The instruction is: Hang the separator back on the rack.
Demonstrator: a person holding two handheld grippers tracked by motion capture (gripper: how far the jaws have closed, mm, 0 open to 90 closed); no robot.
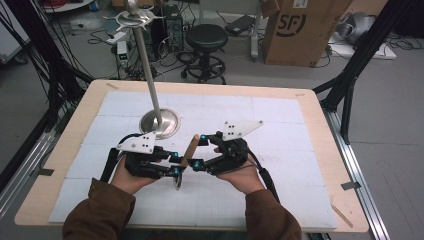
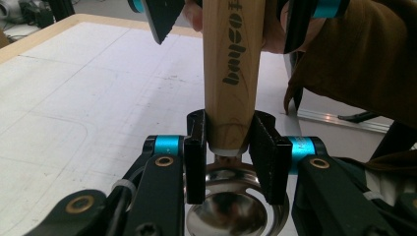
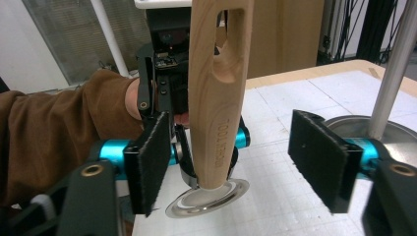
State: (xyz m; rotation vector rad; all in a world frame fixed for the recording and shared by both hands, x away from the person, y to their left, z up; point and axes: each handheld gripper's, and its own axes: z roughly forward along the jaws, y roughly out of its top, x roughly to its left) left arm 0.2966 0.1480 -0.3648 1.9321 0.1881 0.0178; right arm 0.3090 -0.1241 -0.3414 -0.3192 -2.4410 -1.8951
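Observation:
A utensil with a wooden handle (image 1: pixel 190 149) and a round metal head (image 1: pixel 177 182) stands tilted above the white mat between my two grippers. My left gripper (image 1: pixel 178 164) is shut on the handle's lower end, just above the metal head (image 2: pixel 231 206); the left gripper view shows its pads (image 2: pixel 195 147) pressed on the wood (image 2: pixel 233 64). My right gripper (image 1: pixel 199 153) is open, with its pads (image 3: pixel 152 162) on either side of the handle (image 3: pixel 216 98) and a clear gap to each. The metal head (image 3: pixel 209 196) hangs below them.
A metal stand with a round base (image 1: pixel 160 124) and a tall pole (image 1: pixel 147 65) is on the mat just behind the grippers; its pole (image 3: pixel 393 64) is close on the right. A black stool (image 1: pixel 206 37) and a cardboard box (image 1: pixel 300 30) are beyond the table (image 1: pixel 320 110).

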